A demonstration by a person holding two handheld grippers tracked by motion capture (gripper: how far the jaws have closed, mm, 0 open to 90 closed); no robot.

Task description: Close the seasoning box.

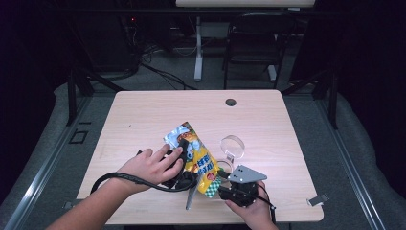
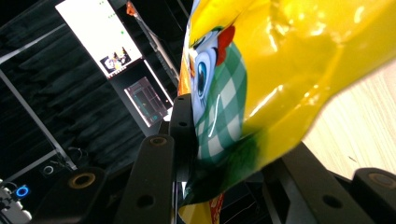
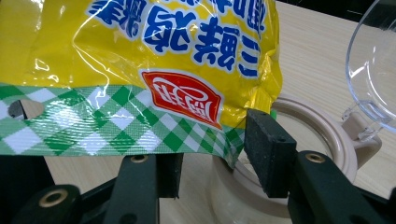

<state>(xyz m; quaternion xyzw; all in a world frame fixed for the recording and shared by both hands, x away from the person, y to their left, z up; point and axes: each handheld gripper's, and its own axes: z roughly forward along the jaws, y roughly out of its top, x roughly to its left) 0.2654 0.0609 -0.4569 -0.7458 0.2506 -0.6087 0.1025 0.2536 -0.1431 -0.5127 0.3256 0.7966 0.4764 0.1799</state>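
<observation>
In the high view, the snack bag (image 1: pixel 194 155) lies tilted at the lower middle of the frame, above the wooden table (image 1: pixel 143 115). The left gripper (image 1: pixel 184 160) reaches in from the lower left and grips the bag's side; the right gripper (image 1: pixel 222 184) sits at the bag's lower end, near the open container (image 1: pixel 225 167) with its clear lid (image 1: pixel 233 146) swung up.

In the left gripper view, the yellow bag (image 2: pixel 280 60) takes up the upper right, and the jaws stand partly closed with the bag's checked bottom corner pinched between them.

In the right gripper view, the bag (image 3: pixel 140 51) hangs upside down across the top, its green checked seal edge reaching down between the jaws. The pads stand fairly wide; whether they press the seal I cannot tell. The beige container (image 3: pixel 299 140) waits just behind at right.

The step in hand looks like setting up to open the bag. Next calls for the right jaws to clamp the seal firmly, then pull against the left hold.
</observation>
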